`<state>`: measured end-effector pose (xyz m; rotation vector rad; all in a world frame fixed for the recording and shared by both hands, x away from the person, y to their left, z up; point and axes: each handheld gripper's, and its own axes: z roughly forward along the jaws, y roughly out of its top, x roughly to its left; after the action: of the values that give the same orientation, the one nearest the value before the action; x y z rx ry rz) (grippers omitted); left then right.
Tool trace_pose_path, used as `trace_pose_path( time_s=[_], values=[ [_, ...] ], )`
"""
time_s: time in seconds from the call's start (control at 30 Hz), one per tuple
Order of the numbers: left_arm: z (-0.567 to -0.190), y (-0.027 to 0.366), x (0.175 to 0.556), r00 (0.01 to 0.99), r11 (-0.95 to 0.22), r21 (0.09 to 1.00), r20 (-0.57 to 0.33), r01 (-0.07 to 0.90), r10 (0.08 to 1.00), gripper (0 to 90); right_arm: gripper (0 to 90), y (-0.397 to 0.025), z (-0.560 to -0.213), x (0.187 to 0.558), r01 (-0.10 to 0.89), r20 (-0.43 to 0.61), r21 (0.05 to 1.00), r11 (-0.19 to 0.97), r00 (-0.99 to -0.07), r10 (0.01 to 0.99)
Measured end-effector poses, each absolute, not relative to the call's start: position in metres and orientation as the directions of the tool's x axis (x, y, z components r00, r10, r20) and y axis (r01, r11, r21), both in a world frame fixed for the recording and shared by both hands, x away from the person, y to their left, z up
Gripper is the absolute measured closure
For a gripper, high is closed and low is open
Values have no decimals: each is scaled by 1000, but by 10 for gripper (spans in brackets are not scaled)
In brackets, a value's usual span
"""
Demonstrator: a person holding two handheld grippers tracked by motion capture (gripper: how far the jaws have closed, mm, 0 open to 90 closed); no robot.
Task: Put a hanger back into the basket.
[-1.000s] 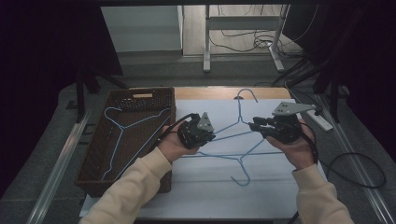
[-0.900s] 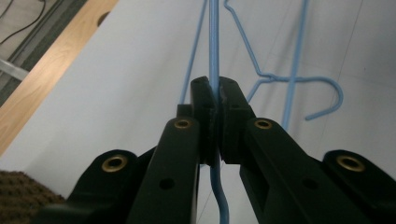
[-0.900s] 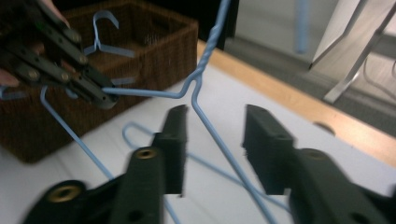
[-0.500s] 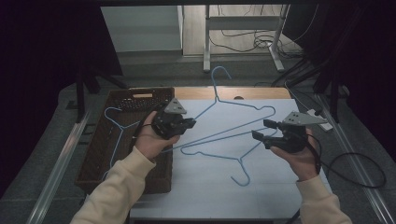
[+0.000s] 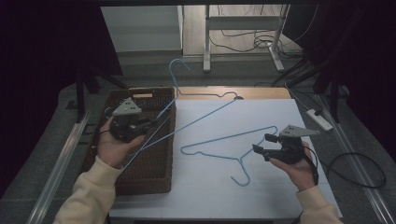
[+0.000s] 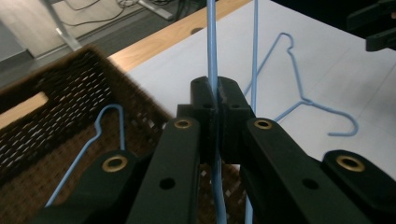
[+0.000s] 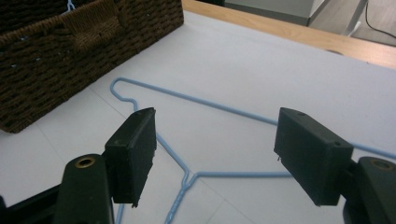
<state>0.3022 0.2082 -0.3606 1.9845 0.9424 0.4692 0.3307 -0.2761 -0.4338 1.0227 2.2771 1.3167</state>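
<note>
Table (image 5: pixel 261 116), white top, wood strip along the far edge. Brown wicker basket (image 5: pixel 154 158) stands on its left part; inside it lies one blue hanger (image 6: pixel 100 135), hook toward the far end.

Held hanger (image 5: pixel 196 116): blue wire, lifted and tilted, its hook up past the table's far edge, lower wires running down over the basket's right rim to the left gripper (image 5: pixel 140 125). In the left gripper view the jaws are pressed together on one wire of this hanger (image 6: pixel 212 56); a second wire passes just right of them.

Flat hanger (image 5: pixel 229 142): blue, lying on the white top right of the basket, hook pointing near. In the right gripper view (image 7: pixel 219 109) it lies below and between the jaws.

Right gripper (image 5: pixel 261 144): held over the table's right part, at the flat hanger's right end. Jaws wide apart, nothing between them, clear of the wire.
</note>
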Motion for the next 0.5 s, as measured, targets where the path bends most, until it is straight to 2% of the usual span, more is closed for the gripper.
trace_pose_path(
  time_s=[0.5],
  values=[
    [-373, 272, 277, 530, -235, 849, -61, 474, 846, 873, 297, -281, -449, 329, 458, 88, 828, 324, -677, 731]
  ],
)
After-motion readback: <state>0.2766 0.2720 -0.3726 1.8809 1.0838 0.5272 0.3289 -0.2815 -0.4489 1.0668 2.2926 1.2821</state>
